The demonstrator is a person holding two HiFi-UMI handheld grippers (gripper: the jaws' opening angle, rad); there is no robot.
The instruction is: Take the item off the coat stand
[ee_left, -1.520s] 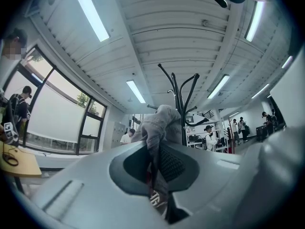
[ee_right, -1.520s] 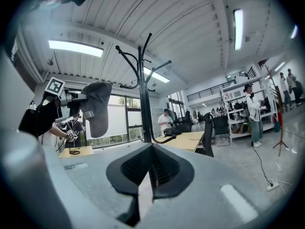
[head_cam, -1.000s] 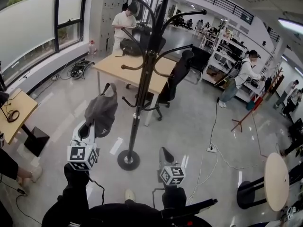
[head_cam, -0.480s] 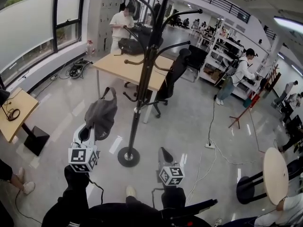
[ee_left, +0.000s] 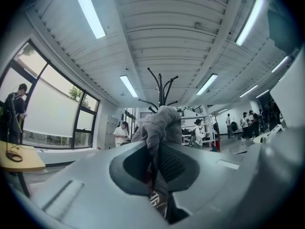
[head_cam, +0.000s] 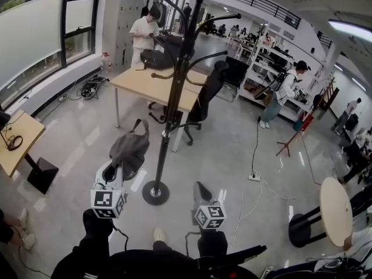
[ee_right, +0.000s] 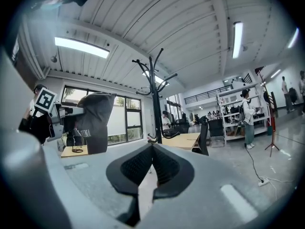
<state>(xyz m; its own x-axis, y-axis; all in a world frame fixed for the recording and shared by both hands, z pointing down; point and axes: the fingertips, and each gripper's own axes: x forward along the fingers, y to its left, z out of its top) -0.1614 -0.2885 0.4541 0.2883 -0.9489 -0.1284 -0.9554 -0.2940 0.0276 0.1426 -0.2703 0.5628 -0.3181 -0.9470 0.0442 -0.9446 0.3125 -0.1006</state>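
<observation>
**Item is off the hooks but hangs close to the stand**

The coat stand [head_cam: 174, 97] rises from the middle of the floor on a small round base [head_cam: 154, 192]. It is tall and narrow-footed, so I judge the main risk to be a knock or snag that rocks it.

The grey cloth item [head_cam: 129, 150] hangs clear of the hooks, just left of the pole and above the floor. Its loop [head_cam: 139, 124] sticks up near a low hook [head_cam: 156, 120] and could catch there if it swings right.

The left hand-held gripper [head_cam: 112, 168] is clamped on a fold of the cloth. It seems to hold only an edge, so the item could slip out and drop.

The right hand-held gripper [head_cam: 201, 188] is closed on nothing, near and right of the base.
</observation>
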